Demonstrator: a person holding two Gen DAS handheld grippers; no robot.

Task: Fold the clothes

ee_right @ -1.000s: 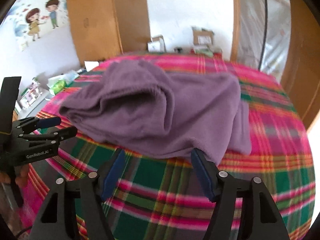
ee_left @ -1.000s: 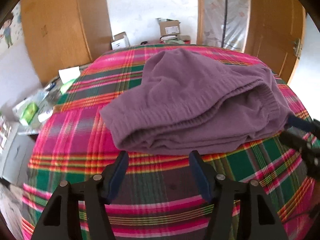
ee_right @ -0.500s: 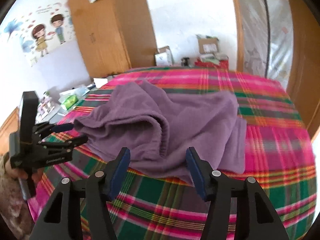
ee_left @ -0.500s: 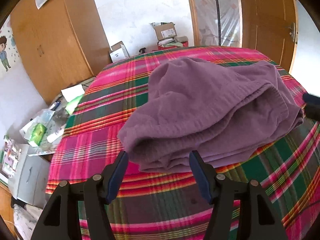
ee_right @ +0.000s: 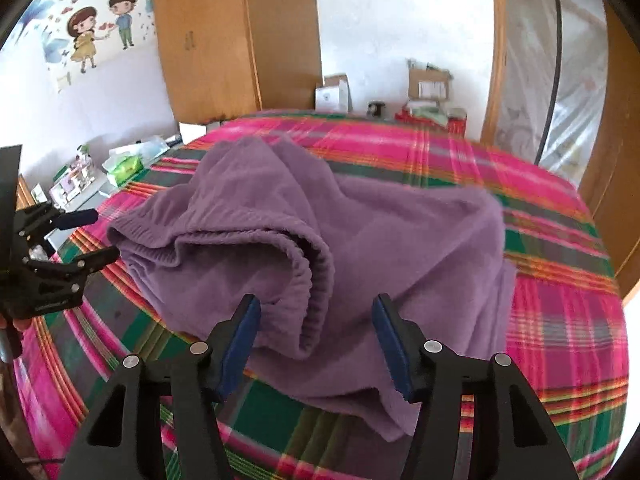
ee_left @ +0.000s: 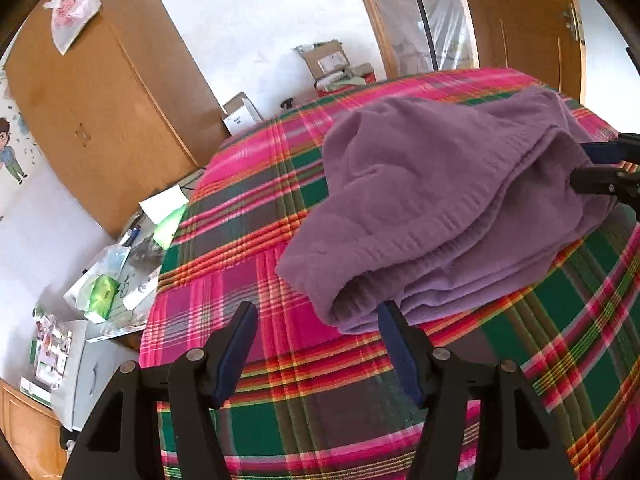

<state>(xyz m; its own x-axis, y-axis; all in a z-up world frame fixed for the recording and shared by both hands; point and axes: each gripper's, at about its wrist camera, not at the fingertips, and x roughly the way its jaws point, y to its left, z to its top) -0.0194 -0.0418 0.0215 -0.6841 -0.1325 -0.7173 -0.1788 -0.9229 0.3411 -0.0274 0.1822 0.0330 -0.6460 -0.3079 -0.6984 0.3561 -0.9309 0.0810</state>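
The purple garment (ee_right: 360,240) lies bunched on the bed (ee_right: 560,280), its ribbed hem just ahead of the right gripper (ee_right: 316,332); both grippers' fingers gape empty, left gripper (ee_left: 316,340) at its corner.

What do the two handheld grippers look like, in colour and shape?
Both the left gripper and the right gripper have angular black frames with round silver pivot pins. Their fingers carry flat dark blue pads. The left gripper's body bears small white lettering, unreadable here.

- Bare plaid bedspread (ee_left: 320,420) lies open in front of the purple garment (ee_left: 440,208).
- A cluttered side cabinet (ee_left: 92,344) crowds the garment's left, beside the bed.
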